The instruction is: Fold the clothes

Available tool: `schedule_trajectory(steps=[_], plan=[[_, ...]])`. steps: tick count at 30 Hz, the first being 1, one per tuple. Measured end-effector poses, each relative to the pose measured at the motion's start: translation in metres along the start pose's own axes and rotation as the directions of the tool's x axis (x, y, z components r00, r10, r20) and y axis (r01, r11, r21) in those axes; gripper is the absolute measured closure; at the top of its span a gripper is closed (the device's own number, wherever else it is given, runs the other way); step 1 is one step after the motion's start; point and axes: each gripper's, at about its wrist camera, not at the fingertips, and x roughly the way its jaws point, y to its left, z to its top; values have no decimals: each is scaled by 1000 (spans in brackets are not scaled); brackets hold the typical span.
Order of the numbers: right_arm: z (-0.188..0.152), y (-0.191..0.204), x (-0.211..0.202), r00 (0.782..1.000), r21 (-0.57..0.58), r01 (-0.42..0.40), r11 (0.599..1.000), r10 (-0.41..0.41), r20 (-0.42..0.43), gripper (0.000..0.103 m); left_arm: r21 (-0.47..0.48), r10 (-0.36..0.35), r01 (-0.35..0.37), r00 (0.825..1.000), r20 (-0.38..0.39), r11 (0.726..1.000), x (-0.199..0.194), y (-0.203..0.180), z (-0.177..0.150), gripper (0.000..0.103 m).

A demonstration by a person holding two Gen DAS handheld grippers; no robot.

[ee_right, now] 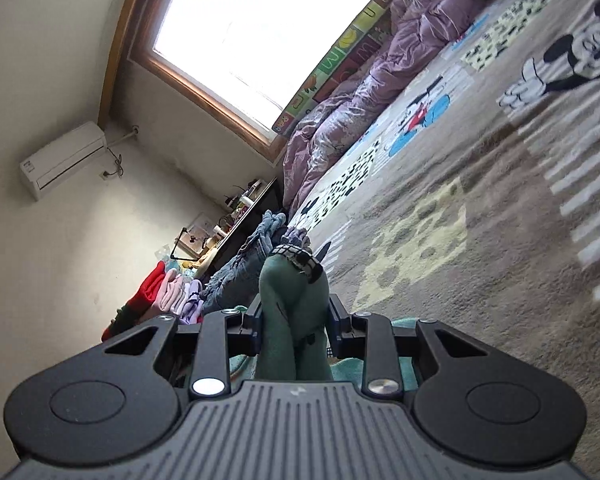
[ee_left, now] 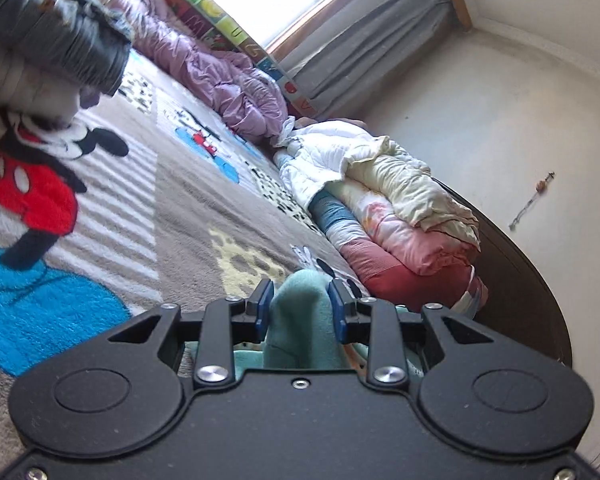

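- My left claw (ee_left: 301,305) is closed on a bunched fold of the teal garment (ee_left: 300,320); the cloth fills the gap between the blue pads (ee_left: 265,304).
- My right claw (ee_right: 293,318) also pinches the garment (ee_right: 292,320), closed tight on a darker green fold with a plaid trim (ee_right: 300,258) at its tip.
- The garment hangs from both claws, just above the Mickey blanket (ee_left: 172,184).
- A purple quilt (ee_left: 220,76) lies along the blanket's far edge; folded bedding (ee_left: 400,216) is stacked near the wall.
- Clothes (ee_right: 168,292) are piled beyond my right claw.
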Motion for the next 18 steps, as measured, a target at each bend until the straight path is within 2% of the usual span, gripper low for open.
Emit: schedule_trajectory(steps=[5,11,16,17,18], plan=[[-1,-21,13,1000,99,-13,995,14,-19,71,-15,19,-19,1000,-5,1000,10,8,1,77],[-4,-34,29,998,137,55,989,-49,-49,71,-51,109,-111,993,-42,992,24,23,0,78],[-6,-31,29,994,115,100,988,-96,-44,66,-5,201,-202,976,-80,979,31,20,-4,79],[-5,-28,28,993,94,113,989,-110,-36,64,11,214,-214,974,-80,977,31,18,-5,79],[-5,-24,26,992,70,127,989,-125,-25,57,24,224,-223,972,-72,974,30,15,-5,75]])
